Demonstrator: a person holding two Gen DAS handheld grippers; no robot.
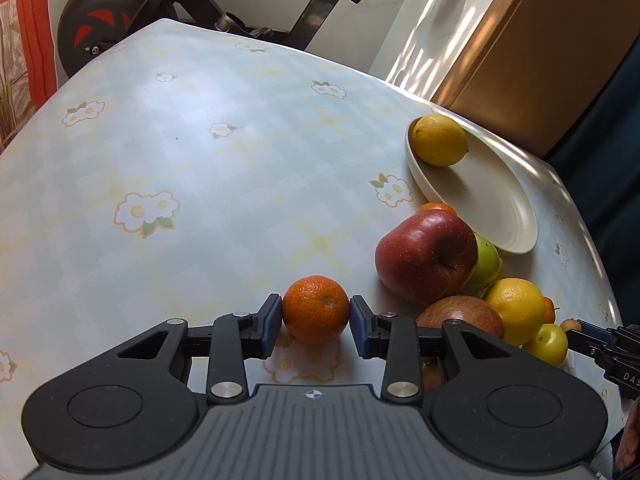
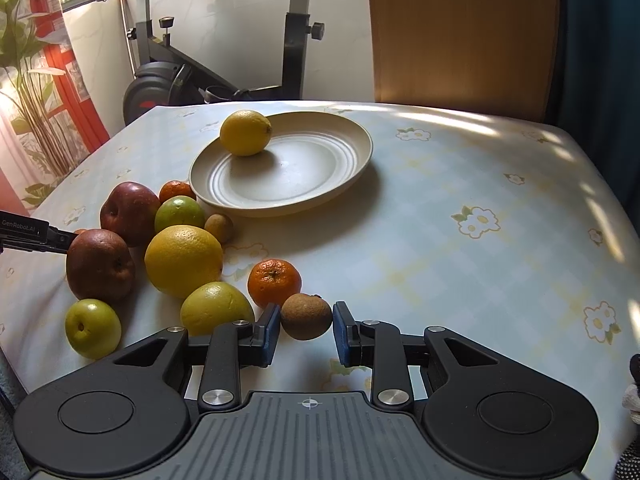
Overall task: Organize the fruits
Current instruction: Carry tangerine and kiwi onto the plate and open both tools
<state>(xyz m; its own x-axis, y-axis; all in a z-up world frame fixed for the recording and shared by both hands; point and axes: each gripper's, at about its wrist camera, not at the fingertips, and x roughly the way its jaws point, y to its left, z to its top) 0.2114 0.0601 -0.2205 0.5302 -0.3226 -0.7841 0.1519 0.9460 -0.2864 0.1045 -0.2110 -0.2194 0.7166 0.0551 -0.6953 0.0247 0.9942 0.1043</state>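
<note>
Fruit sits in a pile on the desk (image 2: 440, 208) beside the plate (image 2: 344, 184). Left gripper (image 1: 316, 322) is spread around a mandarin (image 1: 315, 309), right gripper (image 2: 306, 330) around a kiwi (image 2: 306, 316). Next, I think, each must squeeze and lift.

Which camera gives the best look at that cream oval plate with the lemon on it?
The right wrist view: the cream oval plate shows whole there, ribbed inside, with the yellow lemon at its far left rim. The left wrist view catches the plate edge-on at the right side, foreshortened, though the lemon stays clear.
</note>
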